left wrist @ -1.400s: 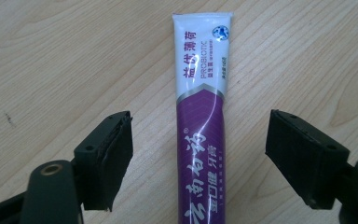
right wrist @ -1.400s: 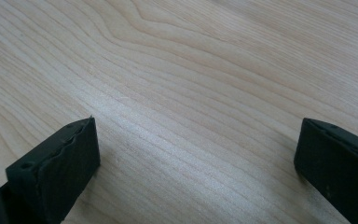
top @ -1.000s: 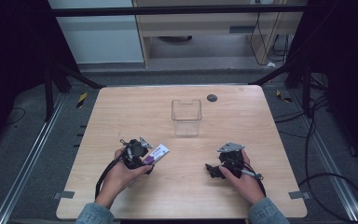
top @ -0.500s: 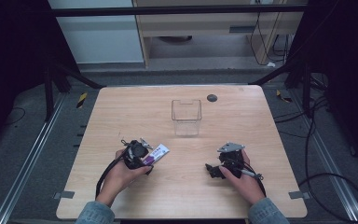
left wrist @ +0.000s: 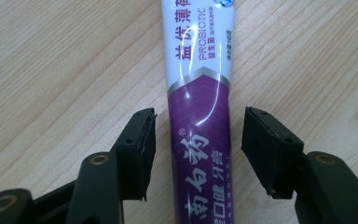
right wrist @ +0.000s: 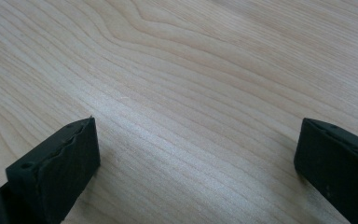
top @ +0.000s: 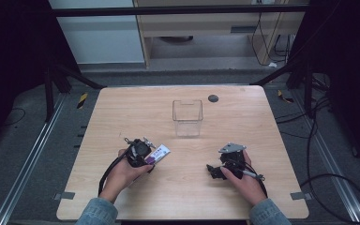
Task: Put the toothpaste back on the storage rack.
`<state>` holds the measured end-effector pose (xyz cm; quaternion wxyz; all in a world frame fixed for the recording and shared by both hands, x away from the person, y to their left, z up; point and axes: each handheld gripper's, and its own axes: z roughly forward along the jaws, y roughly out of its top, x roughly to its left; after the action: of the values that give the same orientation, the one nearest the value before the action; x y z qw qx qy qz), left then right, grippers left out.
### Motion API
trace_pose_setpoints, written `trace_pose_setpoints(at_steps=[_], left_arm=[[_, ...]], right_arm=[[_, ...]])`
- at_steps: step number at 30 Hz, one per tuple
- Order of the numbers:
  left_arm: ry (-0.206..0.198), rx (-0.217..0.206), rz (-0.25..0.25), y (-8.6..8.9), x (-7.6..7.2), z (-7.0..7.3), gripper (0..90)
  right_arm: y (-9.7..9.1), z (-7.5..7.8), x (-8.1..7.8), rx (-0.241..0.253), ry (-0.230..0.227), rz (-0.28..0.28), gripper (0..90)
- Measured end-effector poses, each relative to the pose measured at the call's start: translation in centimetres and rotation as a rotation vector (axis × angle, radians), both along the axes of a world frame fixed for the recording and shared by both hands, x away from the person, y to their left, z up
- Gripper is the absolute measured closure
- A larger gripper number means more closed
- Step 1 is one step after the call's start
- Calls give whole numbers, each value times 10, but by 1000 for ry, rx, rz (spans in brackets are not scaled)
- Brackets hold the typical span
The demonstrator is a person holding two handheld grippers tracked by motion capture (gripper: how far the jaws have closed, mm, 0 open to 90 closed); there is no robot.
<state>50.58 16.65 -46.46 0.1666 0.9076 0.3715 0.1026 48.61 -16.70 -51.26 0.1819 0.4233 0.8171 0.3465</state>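
Tube [left wrist: 199,112] lies flat on the table [top: 122,112], near edge, left of centre, with the left gripper [left wrist: 196,140] right over it. Long axis runs straight out along the jaws, purple end low in the left gripper view, white end pointing away, so the pads straddle it crosswise. Jaws have just been closing with the tube between them, but there is a gap on both sides: no grip yet, by my read. Right gripper [right wrist: 196,154] sits well apart over bare wood, jaws wide, holding nothing. Left is clearly the nearer hand. Clear box [top: 187,117] stands beyond the tube, mid-table.
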Motion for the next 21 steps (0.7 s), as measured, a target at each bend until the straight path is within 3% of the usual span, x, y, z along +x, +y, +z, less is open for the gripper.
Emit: trace_pose_setpoints(at_steps=[21], left_arm=[[42, 0, -8, -3, 11, -4, 559]], right_arm=[[0, 0, 0, 0, 0, 0, 4]])
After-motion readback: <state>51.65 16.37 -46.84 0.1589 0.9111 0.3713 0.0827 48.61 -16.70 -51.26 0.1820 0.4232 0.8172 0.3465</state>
